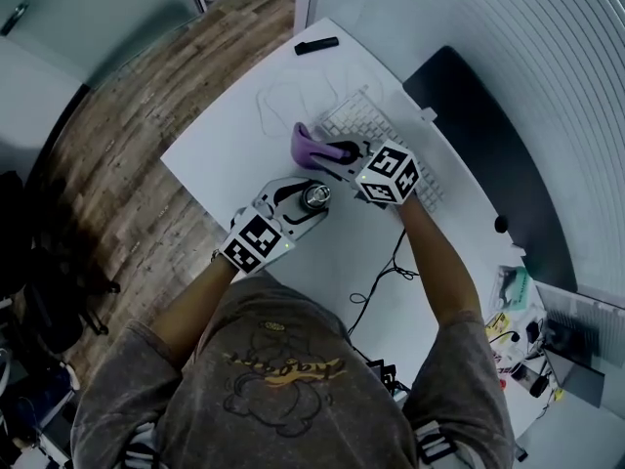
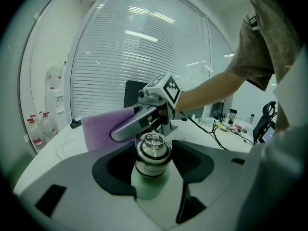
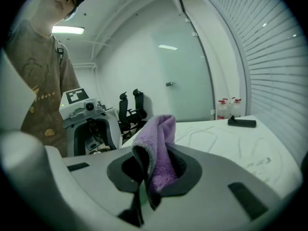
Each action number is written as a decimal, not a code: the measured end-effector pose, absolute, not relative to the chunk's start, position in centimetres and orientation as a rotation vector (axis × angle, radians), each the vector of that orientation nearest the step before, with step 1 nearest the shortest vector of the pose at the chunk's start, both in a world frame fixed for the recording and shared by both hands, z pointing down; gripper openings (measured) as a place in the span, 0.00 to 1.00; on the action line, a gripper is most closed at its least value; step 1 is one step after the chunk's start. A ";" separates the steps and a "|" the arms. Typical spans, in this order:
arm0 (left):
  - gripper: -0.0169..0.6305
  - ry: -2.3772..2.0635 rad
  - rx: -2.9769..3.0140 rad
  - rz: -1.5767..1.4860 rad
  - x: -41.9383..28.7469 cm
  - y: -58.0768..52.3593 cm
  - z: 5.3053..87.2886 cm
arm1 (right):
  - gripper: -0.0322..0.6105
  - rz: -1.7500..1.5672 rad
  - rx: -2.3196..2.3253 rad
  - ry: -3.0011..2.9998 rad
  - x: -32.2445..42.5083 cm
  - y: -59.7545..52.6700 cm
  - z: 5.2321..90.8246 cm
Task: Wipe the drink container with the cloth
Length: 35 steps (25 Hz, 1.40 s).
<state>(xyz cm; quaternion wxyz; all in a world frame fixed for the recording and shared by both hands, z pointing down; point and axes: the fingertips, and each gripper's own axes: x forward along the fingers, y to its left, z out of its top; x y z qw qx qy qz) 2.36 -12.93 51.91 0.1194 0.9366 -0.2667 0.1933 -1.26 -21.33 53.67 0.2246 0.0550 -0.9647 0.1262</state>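
A pale green drink bottle (image 2: 150,174) with a steel cap (image 1: 315,196) stands upright between the jaws of my left gripper (image 2: 153,163), which is shut on it over the white table (image 1: 244,149). My right gripper (image 3: 151,170) is shut on a folded purple cloth (image 3: 159,150). In the head view the cloth (image 1: 307,145) hangs out past the right gripper (image 1: 344,151), just beyond the bottle and apart from it. In the left gripper view the cloth (image 2: 103,127) spreads to the left behind the bottle's cap.
A white keyboard (image 1: 366,125) lies right behind the right gripper. A black remote-like bar (image 1: 315,45) sits at the table's far end, a dark monitor (image 1: 488,154) along the right, and cables (image 1: 386,281) trail near the person's right forearm. Water jugs (image 3: 226,107) stand on the floor beyond.
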 end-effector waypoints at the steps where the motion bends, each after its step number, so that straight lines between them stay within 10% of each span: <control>1: 0.41 -0.784 2.737 0.564 2.4 -12.9 51.9 | 0.13 0.359 0.090 -2.649 -1.6 -21.0 54.2; 35: 0.41 -0.834 2.726 0.521 2.1 -13.0 51.8 | 0.12 0.720 -0.639 -2.330 -5.3 -15.6 57.3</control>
